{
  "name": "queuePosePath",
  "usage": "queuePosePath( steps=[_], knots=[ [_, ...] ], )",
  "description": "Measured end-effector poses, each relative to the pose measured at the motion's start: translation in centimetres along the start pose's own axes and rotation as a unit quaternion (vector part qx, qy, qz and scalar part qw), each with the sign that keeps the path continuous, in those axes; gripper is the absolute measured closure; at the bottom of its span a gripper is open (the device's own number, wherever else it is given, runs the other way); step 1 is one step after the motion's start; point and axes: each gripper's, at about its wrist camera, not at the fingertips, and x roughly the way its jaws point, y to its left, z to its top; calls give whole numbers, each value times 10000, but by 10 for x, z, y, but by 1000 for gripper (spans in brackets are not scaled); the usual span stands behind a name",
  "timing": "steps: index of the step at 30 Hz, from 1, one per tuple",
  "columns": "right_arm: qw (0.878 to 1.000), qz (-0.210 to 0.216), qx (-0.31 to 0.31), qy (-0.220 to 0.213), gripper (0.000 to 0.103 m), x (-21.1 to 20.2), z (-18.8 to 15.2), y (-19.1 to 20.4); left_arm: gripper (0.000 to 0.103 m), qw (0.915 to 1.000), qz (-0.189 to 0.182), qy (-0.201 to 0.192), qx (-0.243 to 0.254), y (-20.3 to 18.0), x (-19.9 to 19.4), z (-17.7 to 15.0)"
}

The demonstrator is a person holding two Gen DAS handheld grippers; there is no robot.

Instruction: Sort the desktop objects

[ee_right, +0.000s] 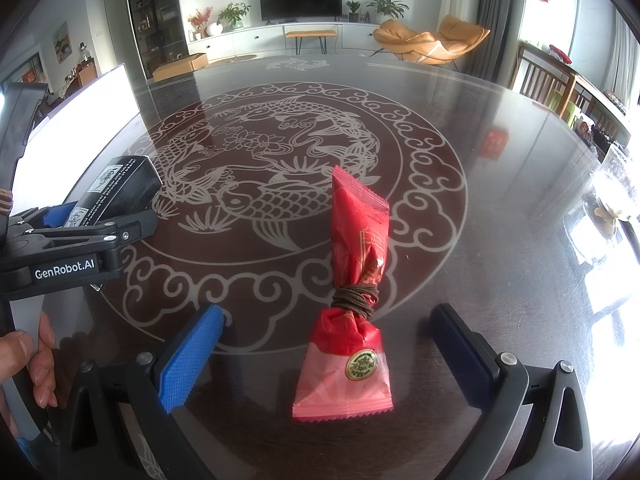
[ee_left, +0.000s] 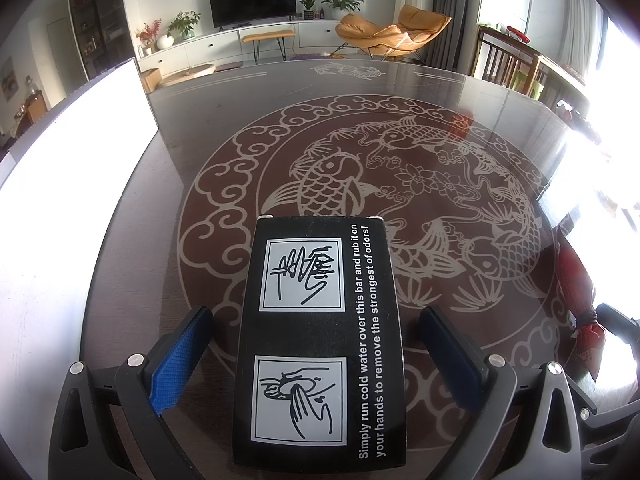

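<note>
On a dark glass table point(ee_left: 460, 92) etched with pale carp and cloud scrolls, I have my left gripper point(ee_left: 316, 344) spread wide around a black box point(ee_left: 320, 340). The box lies flat between the two fingers, its long side running straight ahead of the gripper, clear of both the blue left pad point(ee_left: 180, 360) and the dark right pad point(ee_left: 452, 356); a gap shows on either side. Its top carries two line drawings of hands and white print about rubbing a bar under cold water. Far off to the gripper's right, at the edge of the left wrist view, sits a red packet, tied at the middle.

My right gripper point(ee_right: 326, 356) is likewise wide apart, and the red candy packet point(ee_right: 352, 292) lies on the glass between its fingers, nearer the middle than either pad, touching neither. A brown cord point(ee_right: 356, 298) binds its waist; a round gold seal point(ee_right: 363, 366) marks the pink end closest to the gripper, while the red end points away. To this gripper's left the black box shows again, framed by the other gripper, whose arm reads "GenRobot.AI". A person's hand point(ee_right: 28, 360) grips that handle at the lower left. A bright white panel point(ee_left: 72, 160) stands at the left of the table.
</note>
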Motion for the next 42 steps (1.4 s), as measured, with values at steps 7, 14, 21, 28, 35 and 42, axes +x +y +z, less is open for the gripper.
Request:
queuePosePath(
  steps=[7, 14, 21, 28, 35, 42],
  knots=[
    [10000, 1, -1, 0, 0, 0, 0, 0, 0, 10000, 0, 0, 0, 0, 0, 0],
    [10000, 2, -1, 0, 0, 0, 0, 0, 0, 10000, 0, -1, 0, 0, 0, 0],
    [10000, 2, -1, 0, 0, 0, 0, -1, 0, 10000, -1, -1, 0, 0, 0, -1],
    [10000, 2, -1, 0, 0, 0, 0, 0, 0, 10000, 0, -1, -1, 0, 0, -1],
    [10000, 4, -4, 1, 0, 0, 0, -1, 0, 10000, -1, 5, -2, -1, 0, -1],
    [9987, 216, -293, 355, 3, 8, 17, -11, 0, 9991, -141, 373, 126, 4, 7, 10]
  ],
)
